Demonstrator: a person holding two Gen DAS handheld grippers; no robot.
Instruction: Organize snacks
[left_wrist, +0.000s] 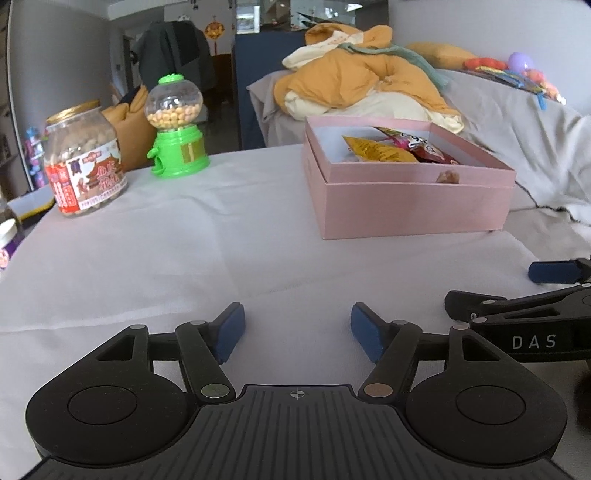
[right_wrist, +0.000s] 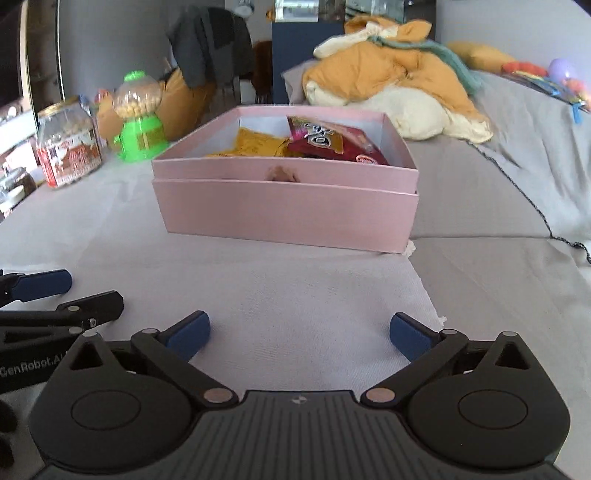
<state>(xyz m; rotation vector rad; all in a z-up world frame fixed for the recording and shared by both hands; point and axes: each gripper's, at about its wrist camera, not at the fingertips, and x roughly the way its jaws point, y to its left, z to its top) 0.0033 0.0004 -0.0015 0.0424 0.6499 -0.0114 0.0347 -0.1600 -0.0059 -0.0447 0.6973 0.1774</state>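
A pink box (left_wrist: 406, 206) (right_wrist: 284, 210) stands on the white cloth and holds a yellow snack packet (left_wrist: 376, 149) (right_wrist: 258, 146) and a red snack packet (left_wrist: 428, 147) (right_wrist: 332, 142). My left gripper (left_wrist: 297, 325) hovers low over the cloth, short of the box and to its left, open with nothing between its blue pads. My right gripper (right_wrist: 299, 332) sits in front of the box, open wide and empty. Each gripper shows at the edge of the other's view: the right gripper (left_wrist: 517, 295) and the left gripper (right_wrist: 62, 291).
A clear jar of snacks with a red label (left_wrist: 85, 162) (right_wrist: 68, 147) and a green candy dispenser (left_wrist: 177, 129) (right_wrist: 140, 118) stand at the back left of the cloth. Behind the box lies a heap of orange and cream bedding (left_wrist: 369, 85) (right_wrist: 399, 81) on a grey sofa.
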